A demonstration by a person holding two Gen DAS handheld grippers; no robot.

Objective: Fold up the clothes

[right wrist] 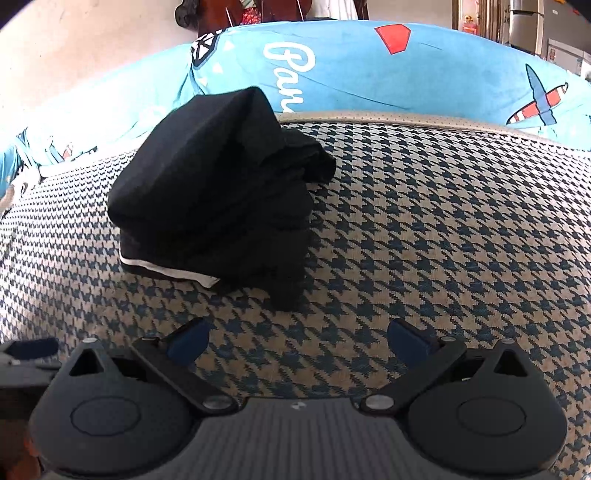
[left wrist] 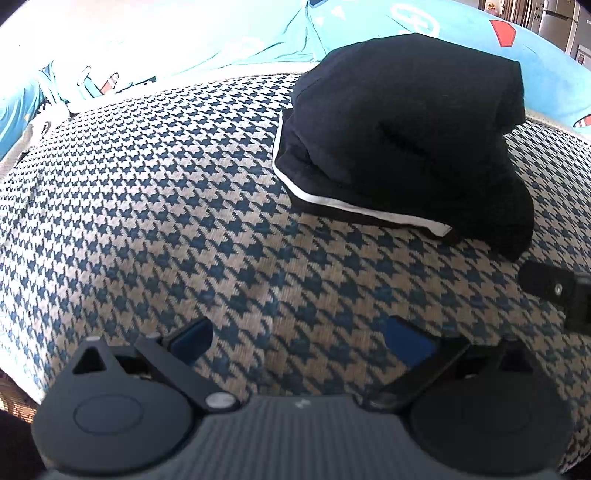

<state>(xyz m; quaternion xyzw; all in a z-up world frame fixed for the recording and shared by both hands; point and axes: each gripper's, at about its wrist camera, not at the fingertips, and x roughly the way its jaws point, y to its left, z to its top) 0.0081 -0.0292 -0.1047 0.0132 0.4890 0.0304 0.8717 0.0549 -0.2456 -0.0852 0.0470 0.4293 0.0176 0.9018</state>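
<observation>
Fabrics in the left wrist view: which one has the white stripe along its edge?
The folded black garment, lying on the houndstooth cover. The cover is checked all over; the blue printed bedding behind it carries cartoon prints, no stripe.

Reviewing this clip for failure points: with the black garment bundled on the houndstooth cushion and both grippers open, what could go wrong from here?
1. The folded black garment with white trim sits lumpy, with one loose flap hanging off; it may slump open.
2. The open left gripper and open right gripper hold nothing, so a regrasp could pinch only the top layer and undo the fold.
3. The houndstooth cushion cover might snag.
</observation>
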